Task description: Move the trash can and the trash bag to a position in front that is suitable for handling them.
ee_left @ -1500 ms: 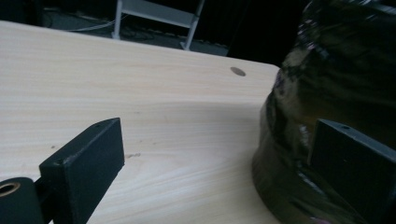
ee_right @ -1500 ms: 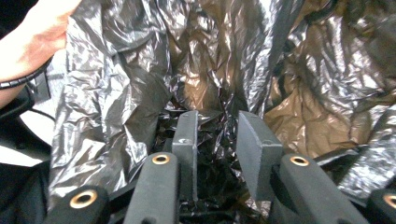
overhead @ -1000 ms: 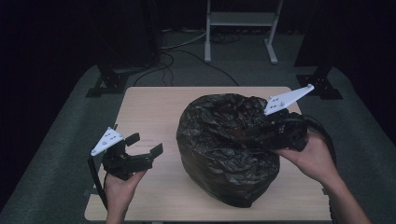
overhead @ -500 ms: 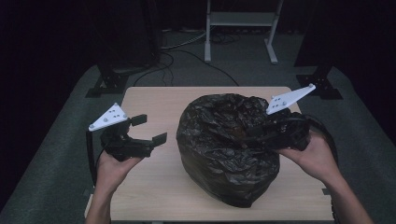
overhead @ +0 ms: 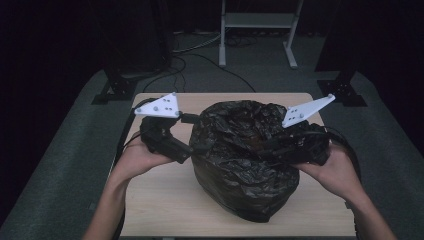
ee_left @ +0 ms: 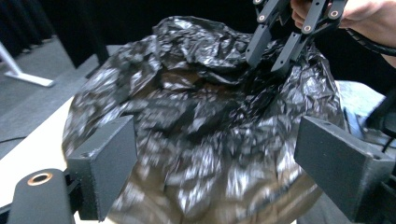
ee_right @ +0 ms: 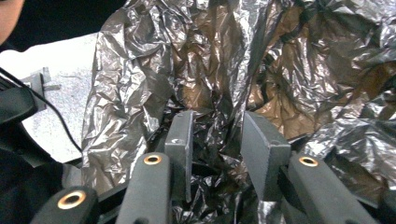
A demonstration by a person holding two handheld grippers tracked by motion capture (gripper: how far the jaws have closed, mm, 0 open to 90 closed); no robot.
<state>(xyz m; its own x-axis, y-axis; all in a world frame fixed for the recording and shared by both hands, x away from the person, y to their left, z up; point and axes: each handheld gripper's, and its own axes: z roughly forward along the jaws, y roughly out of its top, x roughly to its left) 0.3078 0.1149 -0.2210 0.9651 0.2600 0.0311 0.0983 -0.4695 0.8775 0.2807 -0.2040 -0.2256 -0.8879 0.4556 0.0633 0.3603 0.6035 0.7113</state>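
A full, crinkled black rubbish bag [overhead: 245,170] sits in the middle of the wooden table [overhead: 155,200]. My left gripper [overhead: 192,135] is lifted at the bag's left side and points into it. Its jaws have just been closing. In the left gripper view they [ee_left: 217,158] still stand apart, with the bag [ee_left: 187,93] bulging between them and no pad clearly pressing. My right gripper [overhead: 267,146] reaches in from the right and is shut on a gathered fold of plastic at the bag's top [ee_right: 219,140]. Its jaws have just tightened slightly. The left gripper view also shows the right gripper [ee_left: 268,58] pinching the fold.
The bag takes up most of the table's middle and right; bare wood shows at the left and front. Behind the table stand a white metal frame [overhead: 255,20] and black stand feet [overhead: 117,87] on grey carpet, with cables [overhead: 200,55] across the floor.
My left gripper has risen and moved right, from the table's left front up against the bag, and its jaws have narrowed. The right gripper and the bag have stayed put.
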